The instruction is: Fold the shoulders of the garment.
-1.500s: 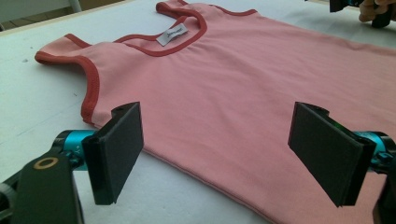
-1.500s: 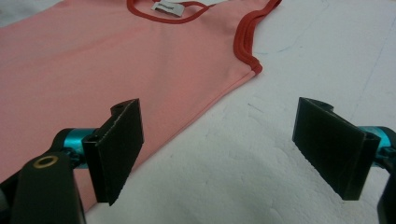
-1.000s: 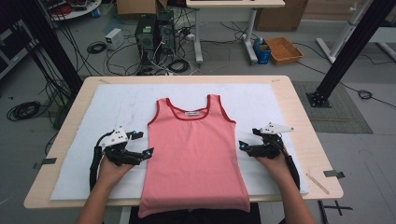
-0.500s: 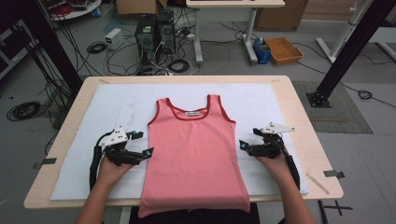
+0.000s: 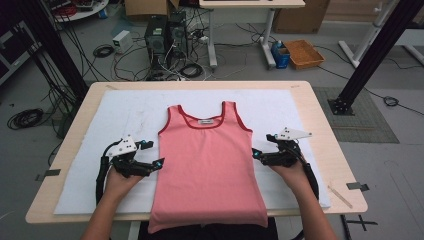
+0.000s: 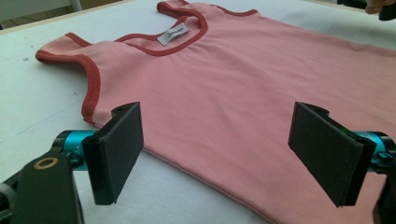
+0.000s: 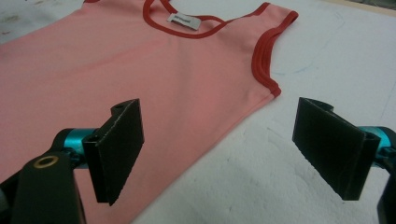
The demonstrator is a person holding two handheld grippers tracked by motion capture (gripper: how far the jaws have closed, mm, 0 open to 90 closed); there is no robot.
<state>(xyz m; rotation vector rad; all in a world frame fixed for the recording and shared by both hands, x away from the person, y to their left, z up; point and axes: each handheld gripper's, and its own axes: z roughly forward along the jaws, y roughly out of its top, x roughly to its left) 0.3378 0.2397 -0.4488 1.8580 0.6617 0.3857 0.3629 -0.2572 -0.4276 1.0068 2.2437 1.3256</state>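
**Tank top flat, both hand-held grippers staged at the side seams, nothing grabbed yet**

Near edge: the hem of the pink tank top (image 5: 210, 165) hangs slightly over the front of the desk (image 5: 325, 120), toward the person. The rest lies flat, face up, on the white mat (image 5: 125, 120), neck pointing away.

Left hand-held gripper (image 5: 159, 163): jaws wide apart, at the shirt's left side seam below the armhole. In the left gripper view the seam runs between the two pads (image 6: 119, 151), no cloth pinched.

Right hand-held gripper (image 5: 255, 154): same story, jaws apart, just at the right side seam. In the right gripper view one pad sits over the pink cloth, the other over bare mat, with the seam between.

Farther up: red-trimmed straps and neckline spread evenly, label (image 5: 205, 121) visible inside the collar. No folds or visible creases.

Progress, my read: looks like a fold job at its very start. Spreading looks done; grasping both side edges, folding and squaring are all still to do.

Beyond the desk: PC tower (image 5: 157, 35), floor cables, brown tray (image 5: 304, 53).
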